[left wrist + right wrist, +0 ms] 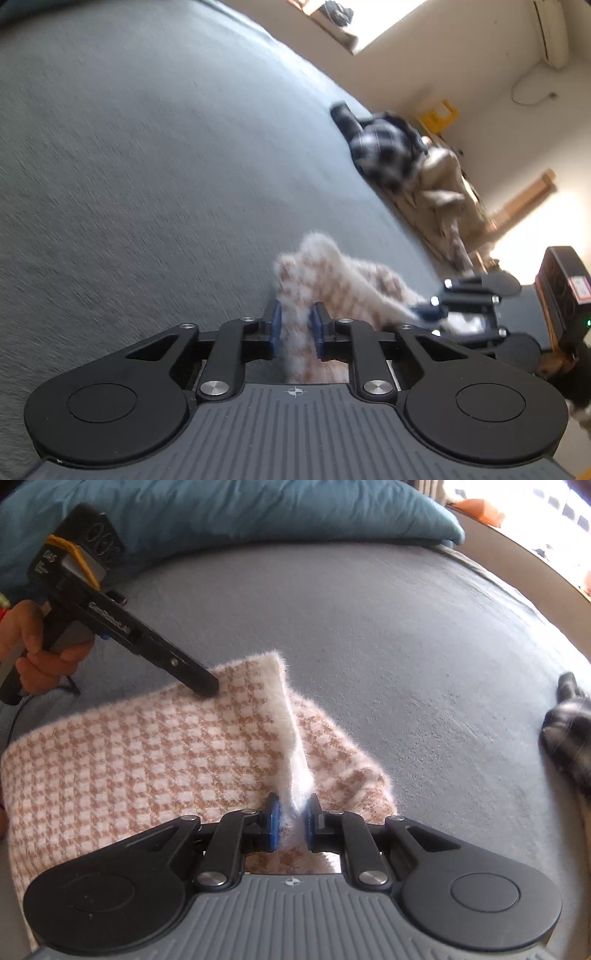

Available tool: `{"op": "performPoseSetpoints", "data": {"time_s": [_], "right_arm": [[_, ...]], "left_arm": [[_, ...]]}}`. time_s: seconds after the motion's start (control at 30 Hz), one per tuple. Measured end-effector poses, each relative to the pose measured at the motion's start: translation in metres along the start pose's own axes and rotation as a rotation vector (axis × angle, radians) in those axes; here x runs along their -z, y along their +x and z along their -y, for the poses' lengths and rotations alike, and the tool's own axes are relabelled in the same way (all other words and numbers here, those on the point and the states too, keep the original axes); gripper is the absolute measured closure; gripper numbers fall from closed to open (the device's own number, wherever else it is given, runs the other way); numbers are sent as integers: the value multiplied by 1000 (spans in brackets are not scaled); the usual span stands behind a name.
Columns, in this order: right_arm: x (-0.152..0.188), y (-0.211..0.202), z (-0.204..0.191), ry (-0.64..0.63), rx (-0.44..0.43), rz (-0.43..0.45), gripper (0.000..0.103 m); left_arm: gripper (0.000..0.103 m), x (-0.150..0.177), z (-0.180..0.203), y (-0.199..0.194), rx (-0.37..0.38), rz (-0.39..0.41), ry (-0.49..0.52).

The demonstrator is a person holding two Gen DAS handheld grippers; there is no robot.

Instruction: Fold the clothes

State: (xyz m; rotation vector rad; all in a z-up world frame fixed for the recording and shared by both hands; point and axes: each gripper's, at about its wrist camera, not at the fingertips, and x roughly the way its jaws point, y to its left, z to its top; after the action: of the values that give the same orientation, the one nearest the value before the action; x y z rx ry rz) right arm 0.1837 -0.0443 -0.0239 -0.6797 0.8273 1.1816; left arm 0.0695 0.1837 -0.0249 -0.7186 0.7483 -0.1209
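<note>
A fuzzy pink-and-tan checked garment (147,746) lies on the grey bed (406,646), partly doubled over, with a white inner edge running down its middle. My right gripper (293,805) is shut on that white edge near the garment's near corner. In the left wrist view, blurred checked cloth (332,280) fills the gap between the blue pads of my left gripper (295,314), which is shut on it. From the right wrist view the left gripper (208,686) meets the garment's far edge, held by a hand (40,653). The right gripper (430,319) shows at the cloth's other end.
A black-and-white plaid garment (380,151) lies near the bed's edge, also seen as the plaid piece (569,731) at the right. Beige clothes (443,181) are heaped beyond it. A blue pillow (258,509) lines the far side. Grey bed surface (147,166) spreads wide to the left.
</note>
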Motion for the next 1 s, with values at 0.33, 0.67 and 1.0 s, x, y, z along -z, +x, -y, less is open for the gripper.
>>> {"op": "performPoseSetpoints", "data": {"time_s": [0.33,0.67,1.0], "right_arm": [[38,-103,67,479,61,217,39],[122,-152,67,587,196,151,35],[221,-186,86,919,364,196,30]], "left_arm": [[68,-13,30,-11,4,79,81],[62,0,62,22,-50,-5,274],[62,10,66,34,-117,-14,324]]}}
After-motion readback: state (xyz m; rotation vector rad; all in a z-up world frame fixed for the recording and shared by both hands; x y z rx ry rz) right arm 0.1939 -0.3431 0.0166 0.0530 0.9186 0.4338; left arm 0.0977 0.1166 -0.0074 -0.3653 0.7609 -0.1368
